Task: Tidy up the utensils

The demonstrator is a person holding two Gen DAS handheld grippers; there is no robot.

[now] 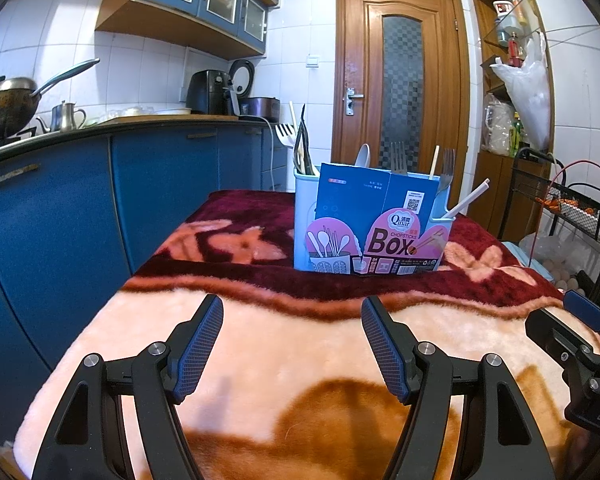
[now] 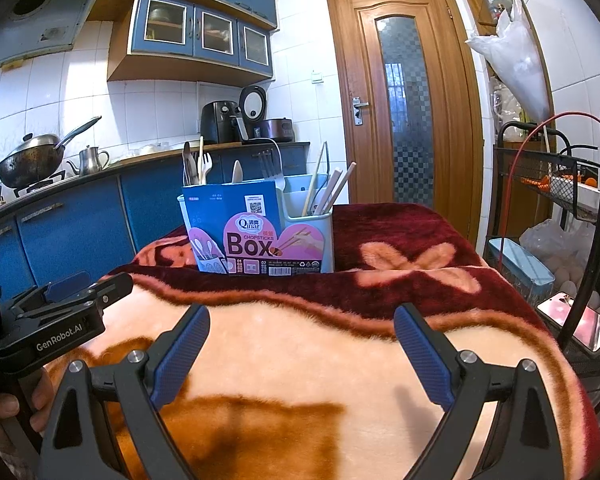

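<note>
A pale blue utensil holder (image 1: pixel 304 224) (image 2: pixel 320 240) stands upright at the far side of the blanket-covered table, with a blue and pink "Chopsticks Box" card (image 1: pixel 374 224) (image 2: pixel 246 232) on its front. Forks (image 1: pixel 399 158), a spoon (image 1: pixel 362 156), chopsticks (image 2: pixel 336 190) and a white fork (image 2: pixel 206 166) stick up out of it. My left gripper (image 1: pixel 292 304) hovers open and empty over the near peach part of the blanket, well short of the holder. My right gripper (image 2: pixel 302 316) is likewise open and empty, beside the left one.
The table carries a plush red and peach blanket (image 1: pixel 260 344) (image 2: pixel 380 280). Blue counter cabinets (image 1: pixel 60 208) run along the left, with a wok (image 1: pixel 8 104) and kettle on top. A wire rack (image 2: pixel 560 184), a phone (image 2: pixel 576 320) and a wooden door (image 2: pixel 404 100) are at right.
</note>
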